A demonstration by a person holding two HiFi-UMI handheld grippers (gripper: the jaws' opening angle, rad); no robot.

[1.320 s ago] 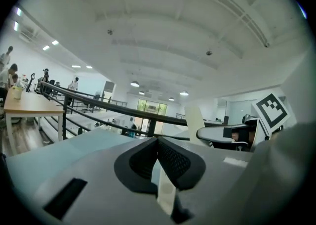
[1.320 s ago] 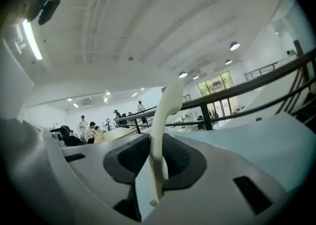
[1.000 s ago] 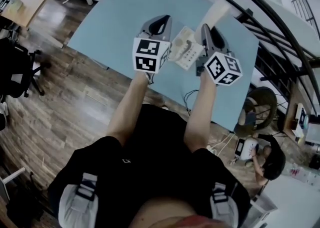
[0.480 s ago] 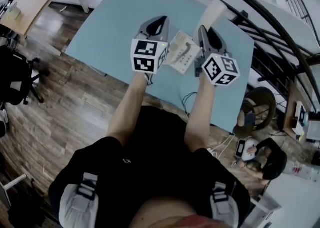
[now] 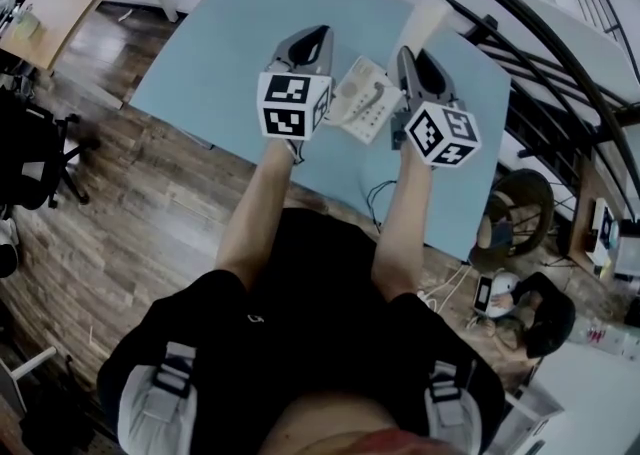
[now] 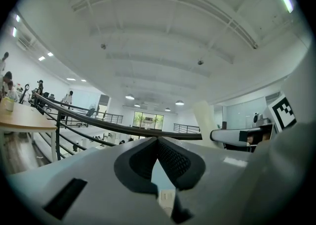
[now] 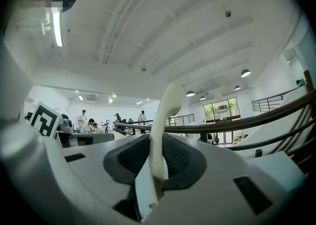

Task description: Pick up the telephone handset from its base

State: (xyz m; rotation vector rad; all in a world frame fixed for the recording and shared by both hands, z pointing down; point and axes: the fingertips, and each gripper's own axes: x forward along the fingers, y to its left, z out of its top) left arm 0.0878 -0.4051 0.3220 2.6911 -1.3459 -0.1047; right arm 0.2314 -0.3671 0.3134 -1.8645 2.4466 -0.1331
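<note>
Head view looks down on a pale blue table (image 5: 230,43) with both grippers held level over its near part, one on each side of the phone. The left gripper (image 5: 318,35) sits just left of the phone; in the left gripper view, the left gripper (image 6: 158,145) has its dark ribbed pads meeting at the tips, with nothing between them. The right gripper (image 5: 407,53) is just right of the phone. Between the two lies the base (image 5: 362,103), a cream, roughly square unit flat on the table, with rows of small keys on its right part. The handset (image 5: 431,16) is off the base, gripped by the right gripper and reaching out past its tips over the far part of the table. In the right gripper view, the pads of the right gripper (image 7: 157,159) are narrowed onto the handset (image 7: 165,120), a slim, smooth cream bar that stands nearly upright and curves to a rounded end at the top.
</note>
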